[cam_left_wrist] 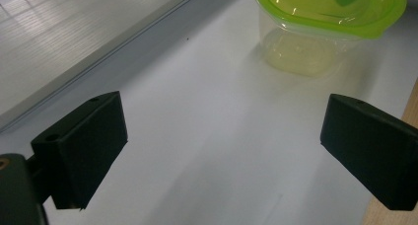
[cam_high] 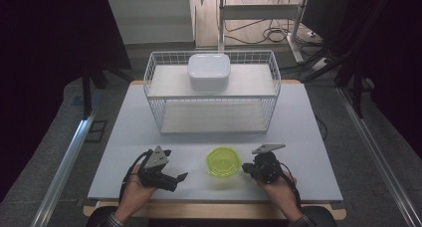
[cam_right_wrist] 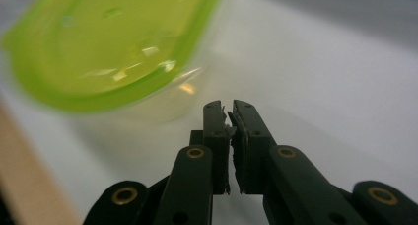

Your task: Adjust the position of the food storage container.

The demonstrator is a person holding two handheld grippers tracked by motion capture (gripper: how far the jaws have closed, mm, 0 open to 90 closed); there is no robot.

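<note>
The green-lidded tub [cam_high: 223,162] sits on the table [cam_high: 124,137] in front of the wire rack [cam_high: 212,90], right between the two grippers. Left gripper [cam_high: 181,177], just to the left of the tub, has its jaws spread wide — nothing in them. Right gripper [cam_high: 245,168], close by the tub's right side, has its jaws pressed together — holding nothing.

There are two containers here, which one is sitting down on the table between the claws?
The round clear container with the green lid, on the table between both claws. The white container sits on the wire rack's top shelf instead.
</note>
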